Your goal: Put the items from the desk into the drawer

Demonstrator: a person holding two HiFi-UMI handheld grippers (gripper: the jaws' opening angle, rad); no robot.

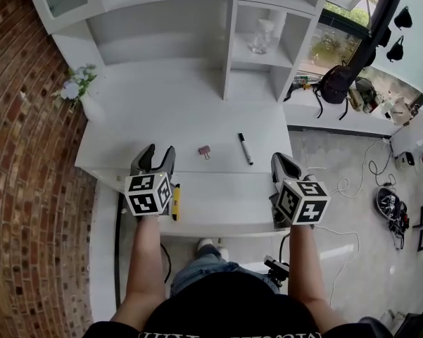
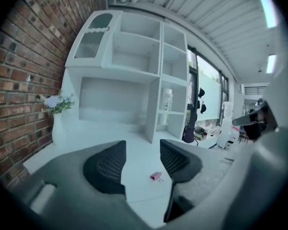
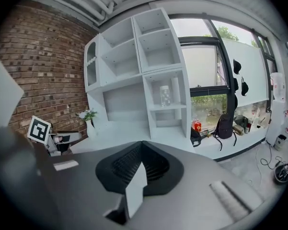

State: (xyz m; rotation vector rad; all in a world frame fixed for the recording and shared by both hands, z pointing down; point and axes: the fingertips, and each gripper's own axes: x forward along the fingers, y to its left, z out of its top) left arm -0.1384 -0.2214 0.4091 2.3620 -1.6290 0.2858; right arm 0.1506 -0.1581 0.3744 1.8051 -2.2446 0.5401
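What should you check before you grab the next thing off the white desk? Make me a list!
1. Left gripper open and empty: ok. Its jaws stand apart with nothing between them.
2. Right gripper ready to grab: not ok. Its jaws are together and would have to open first.
3. Pink binder clip free to pick up: ok. It lies alone on the desk, ahead of the left gripper.
4. Black marker free to pick up: ok. It lies flat with nothing on it.
5. Drawer open: cannot tell. No view shows it clearly.
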